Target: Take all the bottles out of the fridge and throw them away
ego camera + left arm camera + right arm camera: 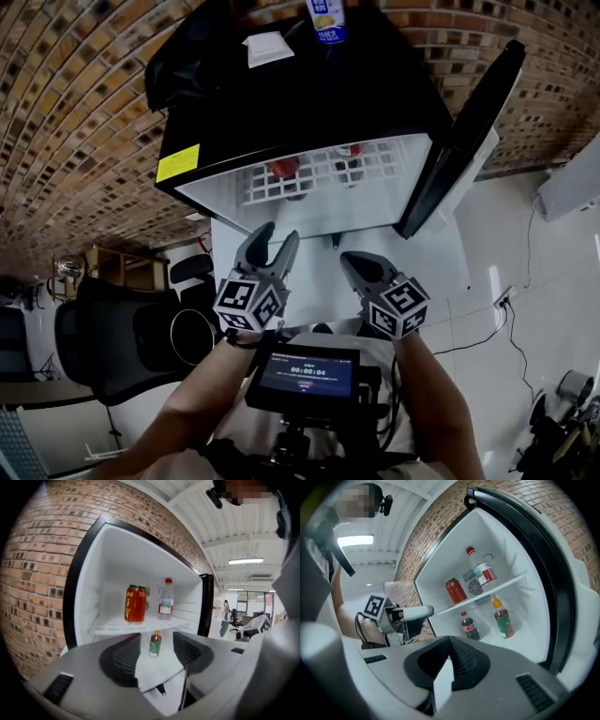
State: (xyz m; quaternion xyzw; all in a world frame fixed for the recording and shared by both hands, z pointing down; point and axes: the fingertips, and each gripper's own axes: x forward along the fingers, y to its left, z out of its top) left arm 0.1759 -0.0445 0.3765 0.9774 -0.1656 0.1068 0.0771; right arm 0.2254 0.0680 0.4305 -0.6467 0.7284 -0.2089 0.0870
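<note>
Ahead of the left gripper [279, 232] stand what looks like a red can [135, 603] and a clear bottle [166, 599], shelved; below them, an orange-capped bottle [155, 644] and a cola bottle [469, 626].

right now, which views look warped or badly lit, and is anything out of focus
Head view: dim room, brick wall bowed by the wide lens, fridge interior bright. Left gripper view: heavy fisheye, black corners, red-capped bottle sharp. Right gripper view: same fisheye, ceiling light blown out.
</note>
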